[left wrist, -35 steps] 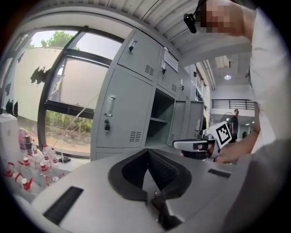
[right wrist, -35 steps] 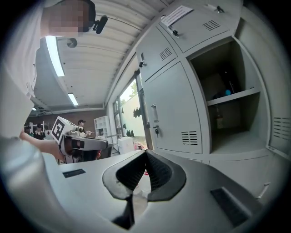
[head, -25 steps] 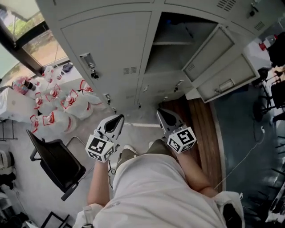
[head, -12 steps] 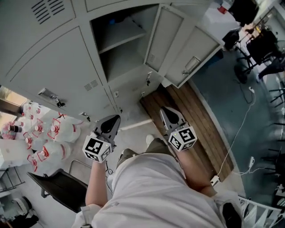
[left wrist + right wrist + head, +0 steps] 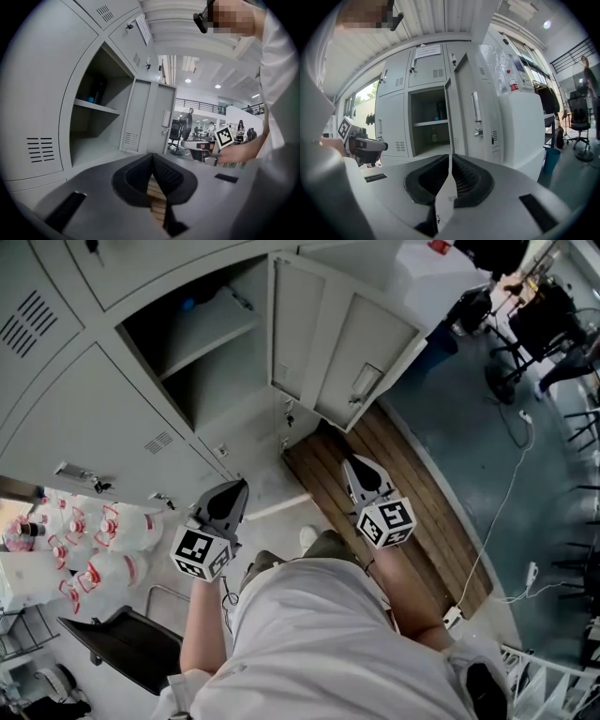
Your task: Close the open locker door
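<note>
Open locker door (image 5: 298,329) hangs out right of the shelved bay, looks like light, stiff sheet steel, so nudge its free edge; left claw (image 5: 237,487) pressed together, right claw (image 5: 352,465) just cracking apart, empty.

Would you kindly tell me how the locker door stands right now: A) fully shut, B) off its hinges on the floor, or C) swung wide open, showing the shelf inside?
C: the locker door stands out from the front of the lockers, and the shelf behind it is in plain view.
</note>
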`<state>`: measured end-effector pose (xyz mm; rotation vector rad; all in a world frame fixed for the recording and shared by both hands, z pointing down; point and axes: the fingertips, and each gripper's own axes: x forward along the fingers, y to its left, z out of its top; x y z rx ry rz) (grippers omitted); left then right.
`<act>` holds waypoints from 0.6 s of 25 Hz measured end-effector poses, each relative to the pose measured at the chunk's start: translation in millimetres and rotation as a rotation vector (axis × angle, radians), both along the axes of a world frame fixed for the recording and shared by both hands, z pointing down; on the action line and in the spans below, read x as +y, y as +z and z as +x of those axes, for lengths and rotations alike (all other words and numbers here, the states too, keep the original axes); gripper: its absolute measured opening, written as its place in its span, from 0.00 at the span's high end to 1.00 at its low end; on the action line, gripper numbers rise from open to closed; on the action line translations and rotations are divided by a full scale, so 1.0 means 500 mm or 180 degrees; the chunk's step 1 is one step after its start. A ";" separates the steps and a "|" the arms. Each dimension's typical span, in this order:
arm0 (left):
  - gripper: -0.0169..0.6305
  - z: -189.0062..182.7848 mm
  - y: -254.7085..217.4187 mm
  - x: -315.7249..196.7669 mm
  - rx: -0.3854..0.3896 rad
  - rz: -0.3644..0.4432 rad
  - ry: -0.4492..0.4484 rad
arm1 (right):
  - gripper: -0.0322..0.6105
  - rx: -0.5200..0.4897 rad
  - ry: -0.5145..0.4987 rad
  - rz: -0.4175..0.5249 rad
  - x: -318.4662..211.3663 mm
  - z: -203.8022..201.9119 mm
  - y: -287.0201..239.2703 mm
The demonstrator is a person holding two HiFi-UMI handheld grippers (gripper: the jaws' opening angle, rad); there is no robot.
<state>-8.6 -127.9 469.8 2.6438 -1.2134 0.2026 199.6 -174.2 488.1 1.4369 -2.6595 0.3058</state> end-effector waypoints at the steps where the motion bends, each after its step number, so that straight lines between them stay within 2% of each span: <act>1: 0.97 0.007 0.001 -0.004 -0.0007 -0.0008 -0.0021 | 0.89 0.0006 0.0004 0.0005 -0.010 0.011 0.002; 8: 0.97 0.039 0.013 -0.031 -0.0040 -0.0065 -0.0200 | 0.82 0.0034 0.0005 -0.0013 -0.092 0.081 0.020; 15: 0.97 0.055 0.021 -0.054 -0.0070 -0.0100 -0.0414 | 0.72 0.0103 -0.0119 -0.0033 -0.156 0.103 0.036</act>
